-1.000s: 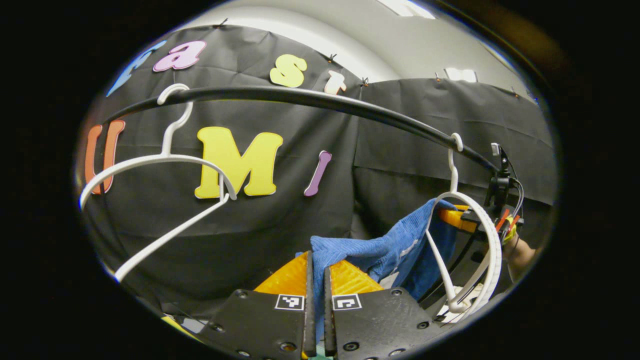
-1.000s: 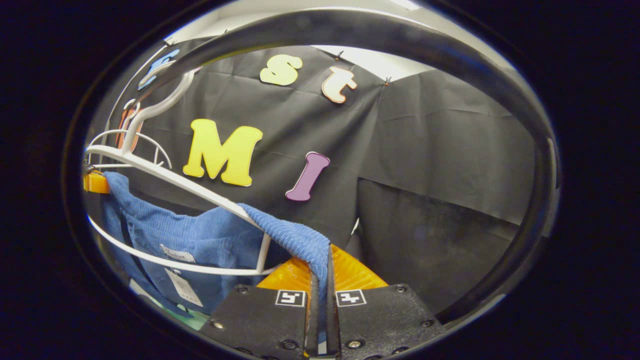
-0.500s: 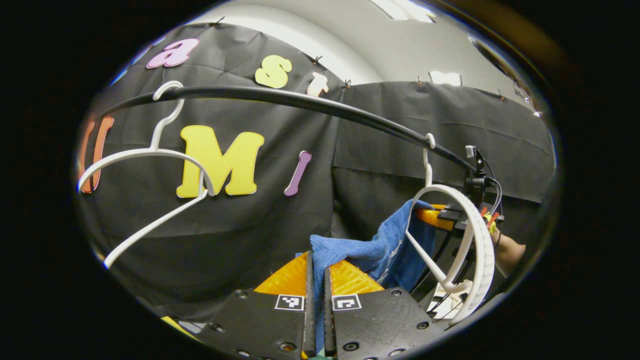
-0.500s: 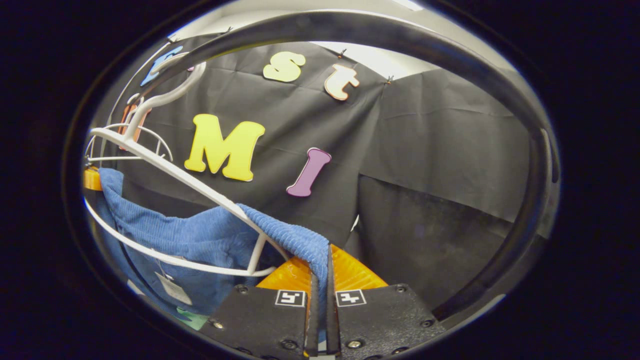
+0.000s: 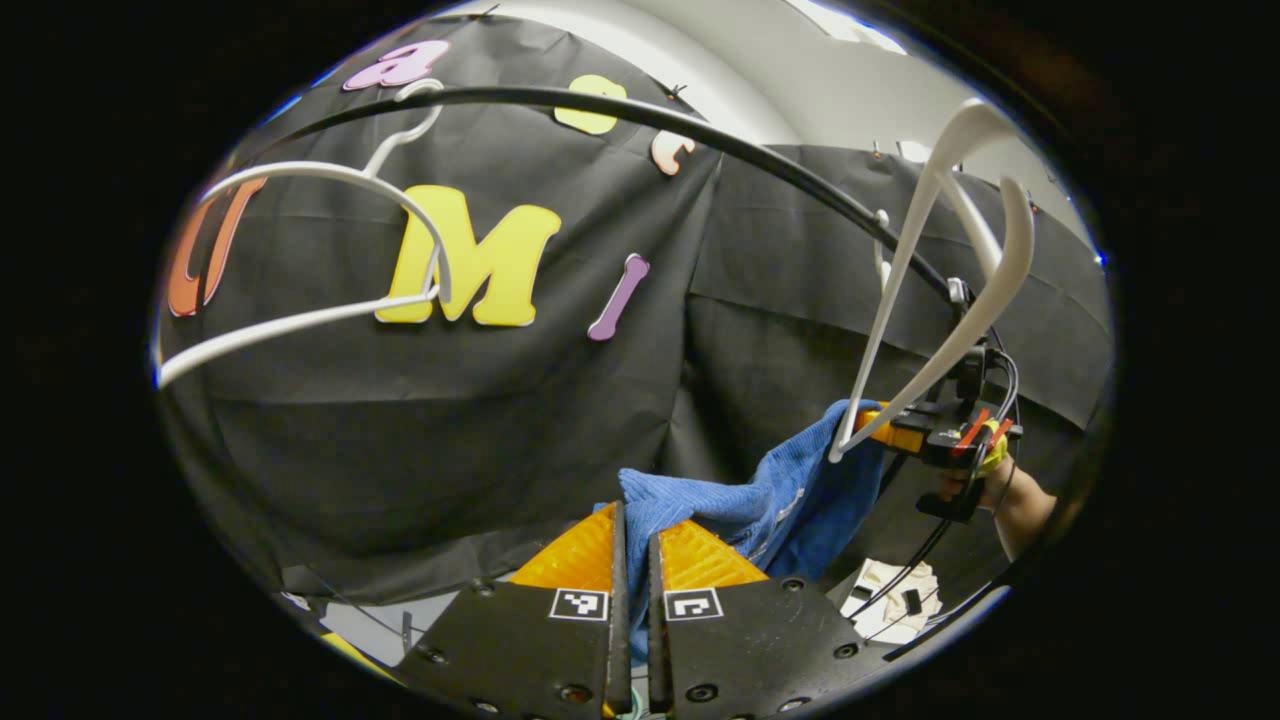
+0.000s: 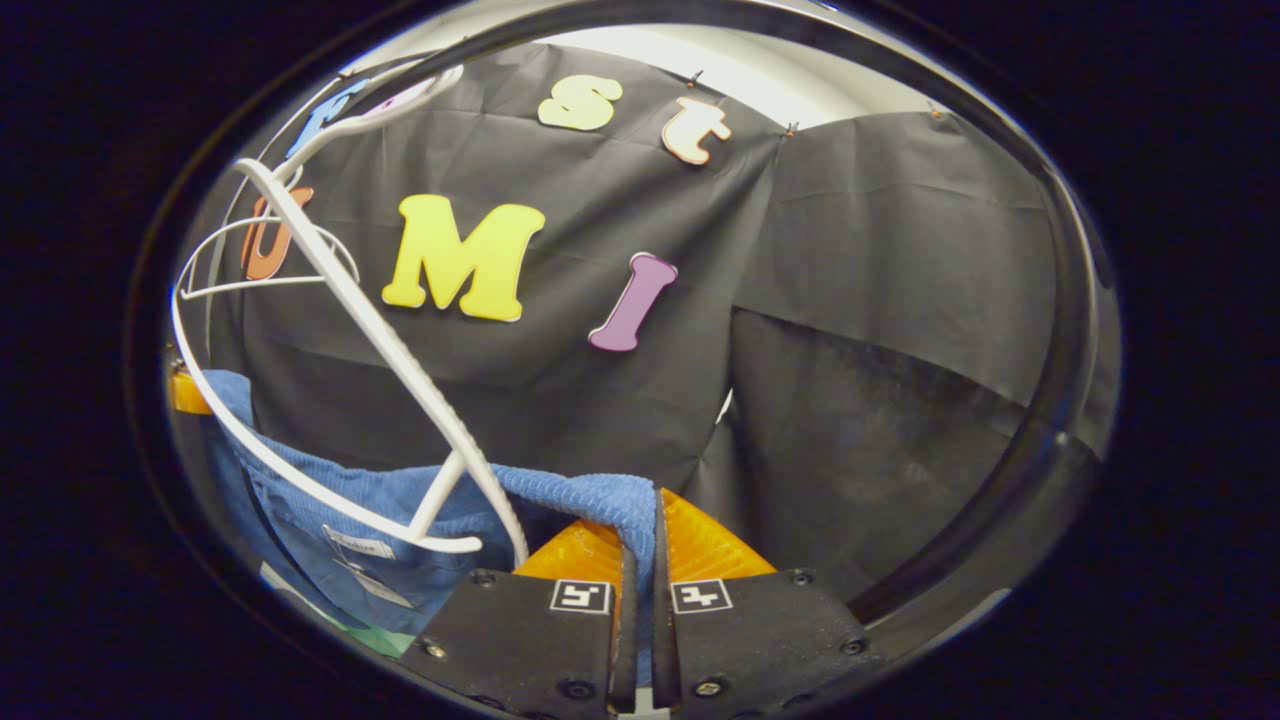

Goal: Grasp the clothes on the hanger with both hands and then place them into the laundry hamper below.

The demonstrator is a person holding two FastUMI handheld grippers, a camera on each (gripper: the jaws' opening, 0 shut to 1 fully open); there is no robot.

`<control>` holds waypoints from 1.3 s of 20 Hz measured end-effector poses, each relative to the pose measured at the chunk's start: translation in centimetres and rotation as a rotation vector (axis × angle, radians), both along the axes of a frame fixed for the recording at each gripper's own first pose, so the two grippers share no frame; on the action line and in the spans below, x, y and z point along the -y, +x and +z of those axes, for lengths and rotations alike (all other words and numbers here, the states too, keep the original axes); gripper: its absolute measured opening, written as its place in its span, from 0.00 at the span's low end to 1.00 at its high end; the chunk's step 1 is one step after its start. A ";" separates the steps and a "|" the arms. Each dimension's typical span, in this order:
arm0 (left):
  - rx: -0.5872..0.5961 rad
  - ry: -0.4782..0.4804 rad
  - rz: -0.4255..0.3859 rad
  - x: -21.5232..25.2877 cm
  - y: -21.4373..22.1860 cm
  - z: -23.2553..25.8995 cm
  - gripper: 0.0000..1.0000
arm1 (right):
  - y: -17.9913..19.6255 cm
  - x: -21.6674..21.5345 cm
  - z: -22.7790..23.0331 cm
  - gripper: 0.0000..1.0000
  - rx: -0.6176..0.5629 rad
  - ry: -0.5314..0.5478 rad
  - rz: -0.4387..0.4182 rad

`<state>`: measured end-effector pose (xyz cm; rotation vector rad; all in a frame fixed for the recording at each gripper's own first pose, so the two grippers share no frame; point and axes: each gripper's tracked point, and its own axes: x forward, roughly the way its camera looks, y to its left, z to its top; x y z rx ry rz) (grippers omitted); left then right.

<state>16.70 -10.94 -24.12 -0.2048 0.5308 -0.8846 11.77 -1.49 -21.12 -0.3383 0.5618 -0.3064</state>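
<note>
Two hand-held claws grip a blue ribbed garment [image 5: 770, 500] stretched between them beneath a black clothes rail [image 5: 640, 110]. In the left gripper view, the left claw [image 5: 632, 540] is clamped together on one edge of the blue cloth, the fabric pinched between both fingers and rising out of the narrow slit between them. Farther off at the right of that view, the right claw [image 5: 885, 432] pinches the other end of the garment, a person's hand [image 5: 985, 490] holding its handle with cables trailing below. A white plastic hanger [image 5: 950, 270] is tipped steeply up beside that claw, one tip touching the cloth near the grip, its hook up at the rail. A second, bare white hanger [image 5: 320, 250] hangs from the rail at the left, well apart from the garment.

In the right gripper view, the right claw [image 6: 641, 560] is likewise closed on the cloth, a fold of blue fabric [image 6: 400, 500] draped over its fingers and squeezed between them. The tilted white hanger [image 6: 370, 330] crosses in front of the garment, whose white sewn-in tags [image 6: 360, 545] hang near the lower left. The garment sags below the hanger's arm rather than over its shoulders. The black rail [image 6: 1060, 330] curves down the right side
</note>
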 end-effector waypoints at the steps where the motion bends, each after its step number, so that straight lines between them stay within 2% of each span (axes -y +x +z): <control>1: -0.026 0.002 0.006 0.0 -0.4 -0.8 0.07 | -0.2 0.3 -0.1 0.09 -0.009 -0.002 -0.010; 4: -0.080 -0.006 0.023 0.0 -1.5 -1.8 0.07 | -0.2 0.2 0.1 0.09 -0.027 0.020 -0.033; 9: -0.190 -0.131 0.050 0.2 -3.3 -1.6 0.06 | -0.4 0.2 -0.7 0.09 -0.040 0.076 -0.050; 11: -0.236 -0.154 0.076 -0.1 -3.8 -2.4 0.06 | -0.5 0.2 -1.0 0.09 -0.054 0.088 -0.058; 16: -0.326 -0.123 0.124 -0.2 -5.9 -5.7 0.05 | -1.3 -0.2 -3.7 0.09 -0.122 0.140 -0.068; 19: -0.382 -0.098 0.153 -1.2 -7.8 -7.0 0.05 | -3.7 -1.3 -5.4 0.09 -0.161 0.177 -0.074; 26: -0.498 -0.053 0.197 -1.6 -12.1 -9.7 0.04 | -8.2 -6.0 -11.2 0.09 -0.285 0.378 -0.076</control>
